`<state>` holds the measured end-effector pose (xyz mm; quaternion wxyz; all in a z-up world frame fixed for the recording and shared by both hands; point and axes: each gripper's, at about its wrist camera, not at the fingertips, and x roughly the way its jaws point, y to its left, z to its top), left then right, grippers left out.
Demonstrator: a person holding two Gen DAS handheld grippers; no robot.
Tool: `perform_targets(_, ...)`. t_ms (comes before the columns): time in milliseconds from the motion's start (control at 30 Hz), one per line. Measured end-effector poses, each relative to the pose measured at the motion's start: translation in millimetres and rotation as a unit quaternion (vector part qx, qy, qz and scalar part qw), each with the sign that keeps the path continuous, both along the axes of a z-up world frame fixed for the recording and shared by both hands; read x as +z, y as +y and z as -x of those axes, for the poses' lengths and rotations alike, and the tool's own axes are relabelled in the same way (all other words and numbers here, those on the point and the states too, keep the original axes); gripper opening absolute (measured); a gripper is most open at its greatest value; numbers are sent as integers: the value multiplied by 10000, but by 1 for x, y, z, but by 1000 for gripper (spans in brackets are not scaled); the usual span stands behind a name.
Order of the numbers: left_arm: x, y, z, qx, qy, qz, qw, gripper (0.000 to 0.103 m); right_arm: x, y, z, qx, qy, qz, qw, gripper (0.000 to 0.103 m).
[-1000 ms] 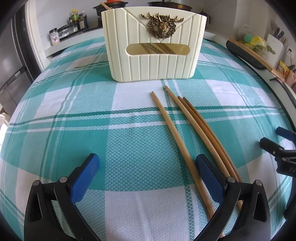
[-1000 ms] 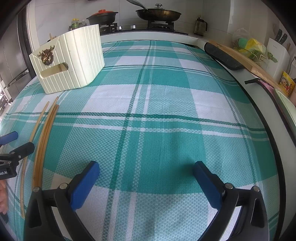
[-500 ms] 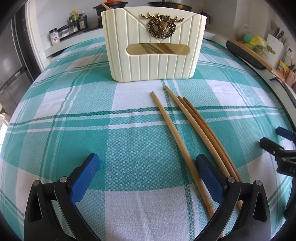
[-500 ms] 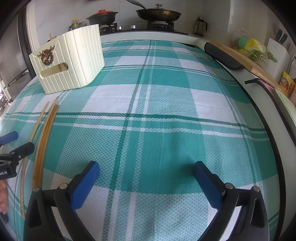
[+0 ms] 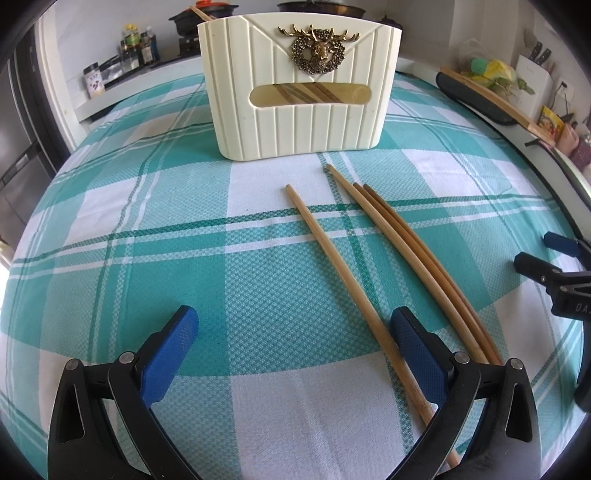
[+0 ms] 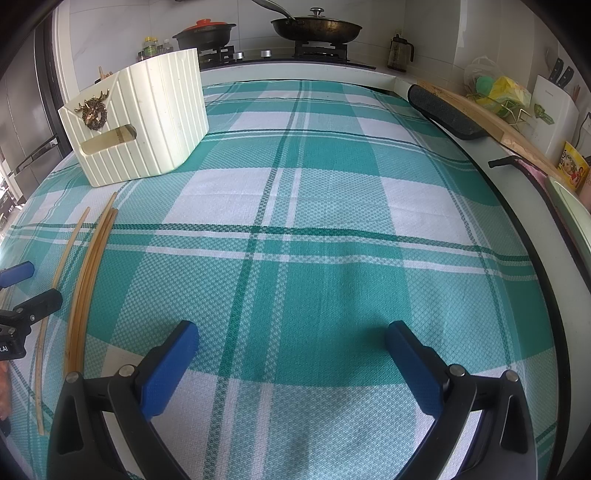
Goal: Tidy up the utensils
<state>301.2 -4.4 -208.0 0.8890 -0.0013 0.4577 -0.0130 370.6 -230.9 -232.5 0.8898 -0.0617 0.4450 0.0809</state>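
Several wooden chopsticks (image 5: 388, 254) lie on the teal plaid cloth, tips toward a cream ribbed holder (image 5: 299, 85) with a brass deer emblem; more chopsticks show through its slot. My left gripper (image 5: 293, 339) is open, low over the cloth, its right pad beside the lone chopstick (image 5: 343, 280). In the right wrist view the chopsticks (image 6: 92, 273) lie far left, the holder (image 6: 140, 129) stands at the back left, and my right gripper (image 6: 291, 350) hangs open over bare cloth with nothing between its fingers.
A stove with a black pan (image 6: 317, 27) and a red-lidded pot (image 6: 205, 33) lines the far counter. A cutting board (image 6: 491, 122), knife block (image 6: 554, 107) and packets sit along the right edge. Spice jars (image 5: 136, 44) stand at the back left.
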Motion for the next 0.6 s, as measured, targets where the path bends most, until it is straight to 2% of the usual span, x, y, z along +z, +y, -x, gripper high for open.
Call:
perform_targets(200,1,0,0,-108,47,-20,9999,103,-1,-1,-1,0,-1,-1,10000,103)
perform_targets(333,3,1,4,-169,252,5,9995,103,0,0,-2,1,8,22,10000,103)
perform_targets(467,4,5,13,-245,386,29,9990,103,5,13,-28,-206,74,-57,9997,103)
perform_targets(533,5,8,17,-225,454,19,9987,103,12,26,-25,343,230,-857,9955,103)
perform_targets(567,5,10,19,-217,482,6,9986,102,15,36,-21,621,278,-1046,9922,102)
perform_targets(600,5,13,20,-213,503,3,9985,103,16,48,-16,841,299,-1009,9909,102)
